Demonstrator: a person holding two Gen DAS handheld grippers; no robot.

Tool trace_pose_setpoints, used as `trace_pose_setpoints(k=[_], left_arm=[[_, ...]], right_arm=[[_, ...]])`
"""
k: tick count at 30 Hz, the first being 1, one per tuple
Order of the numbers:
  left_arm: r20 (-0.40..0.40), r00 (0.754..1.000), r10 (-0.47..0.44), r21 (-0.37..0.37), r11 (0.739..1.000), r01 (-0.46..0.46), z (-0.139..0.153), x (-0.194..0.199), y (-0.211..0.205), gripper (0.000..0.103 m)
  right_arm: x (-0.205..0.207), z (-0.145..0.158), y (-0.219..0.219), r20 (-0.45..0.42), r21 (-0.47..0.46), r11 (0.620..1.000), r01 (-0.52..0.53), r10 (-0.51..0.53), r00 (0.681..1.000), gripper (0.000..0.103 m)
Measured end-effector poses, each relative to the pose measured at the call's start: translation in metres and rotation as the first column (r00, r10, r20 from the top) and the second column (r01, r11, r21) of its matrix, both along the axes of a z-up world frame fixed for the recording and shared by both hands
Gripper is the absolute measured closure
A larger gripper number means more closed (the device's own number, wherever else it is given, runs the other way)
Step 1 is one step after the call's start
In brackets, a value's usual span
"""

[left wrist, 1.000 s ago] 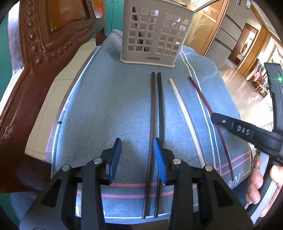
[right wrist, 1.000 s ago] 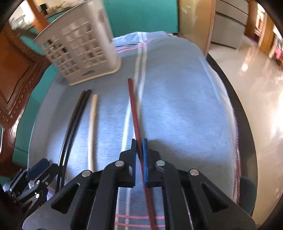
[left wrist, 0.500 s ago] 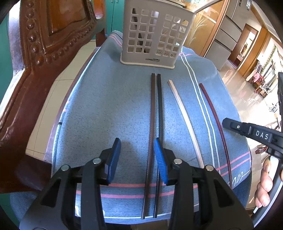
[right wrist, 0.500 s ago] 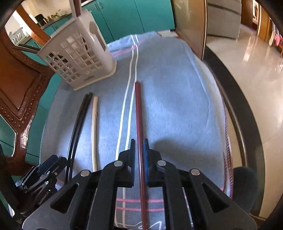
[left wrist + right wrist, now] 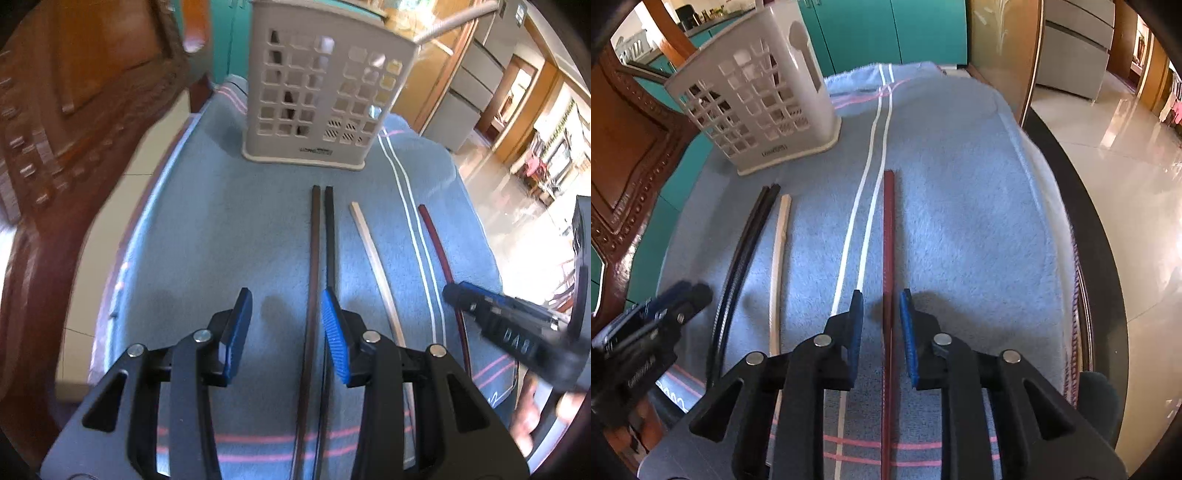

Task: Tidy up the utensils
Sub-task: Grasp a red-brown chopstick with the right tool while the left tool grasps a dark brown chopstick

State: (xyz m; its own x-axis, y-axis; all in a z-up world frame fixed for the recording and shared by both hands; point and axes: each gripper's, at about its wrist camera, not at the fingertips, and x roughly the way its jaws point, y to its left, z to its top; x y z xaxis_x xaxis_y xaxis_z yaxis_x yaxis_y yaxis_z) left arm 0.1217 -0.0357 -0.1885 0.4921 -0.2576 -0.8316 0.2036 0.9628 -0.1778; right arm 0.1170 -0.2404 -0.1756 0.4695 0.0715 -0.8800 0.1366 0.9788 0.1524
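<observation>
Four chopsticks lie lengthwise on a blue towel [image 5: 229,229] in front of a beige lattice utensil basket [image 5: 317,92] [image 5: 757,107]. From left to right they are brown [image 5: 314,258], black [image 5: 330,236], cream [image 5: 369,251] [image 5: 779,251] and dark red [image 5: 436,243] [image 5: 888,229]. My left gripper [image 5: 286,314] is open; the brown chopstick runs between its fingers, close to the right one. My right gripper [image 5: 882,317] straddles the dark red chopstick. Its jaws are opening, with gaps on both sides of the stick, which rests on the towel.
A carved wooden chair back [image 5: 55,147] rises along the left side. The table's dark rim [image 5: 1104,266] curves down the right, with shiny floor beyond it. A grey handle [image 5: 454,20] sticks out of the basket. A hand [image 5: 532,417] holds the right gripper's grip.
The right gripper was shut on the dark red chopstick and swung it straight, parallel to the others; its jaws have now parted from it. The left gripper has moved forward toward the basket.
</observation>
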Motion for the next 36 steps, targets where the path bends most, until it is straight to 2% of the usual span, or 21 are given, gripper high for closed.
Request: trace_pose_setpoints(k=[3, 7, 9, 12, 16, 27, 36], left_arm=[[-0.031, 0.999, -0.017, 0.028, 0.999, 0.018, -0.009, 0.008, -0.01, 0.063], [-0.012, 1.0, -0.003, 0.045, 0.999, 0.003, -0.01, 0.011, -0.014, 0.063], [-0.016, 1.0, 0.0, 0.066, 0.998, 0.001, -0.012, 0.013, -0.015, 0.064], [-0.008, 1.0, -0.019, 0.112, 0.994, 0.019, -0.012, 0.012, -0.02, 0.064], [0.003, 1.0, -0.019, 0.153, 0.988, 0.018, -0.012, 0.01, -0.026, 0.063], [-0.006, 1.0, -0.002, 0.179, 0.984, 0.003, -0.011, 0.032, -0.028, 0.06], [-0.009, 1.0, -0.002, 0.184, 0.983, 0.004, -0.011, 0.034, -0.028, 0.06]], right_arm=[[-0.001, -0.001, 0.0, 0.003, -0.008, 1.0, -0.015, 0.015, 1.0, 0.08], [0.0, -0.002, 0.005, 0.015, -0.037, 0.999, -0.037, 0.038, 0.999, 0.08], [0.002, -0.002, 0.01, 0.02, -0.063, 0.997, -0.051, 0.052, 0.998, 0.077], [0.006, -0.002, 0.018, 0.016, -0.108, 0.991, -0.079, 0.081, 0.997, 0.068], [0.009, -0.004, 0.024, 0.025, -0.162, 0.984, -0.079, 0.084, 0.996, 0.067], [0.022, -0.005, 0.01, 0.034, -0.195, 0.98, -0.042, 0.049, 0.998, 0.067], [0.022, -0.005, 0.01, 0.045, -0.191, 0.981, -0.046, 0.055, 0.997, 0.067]])
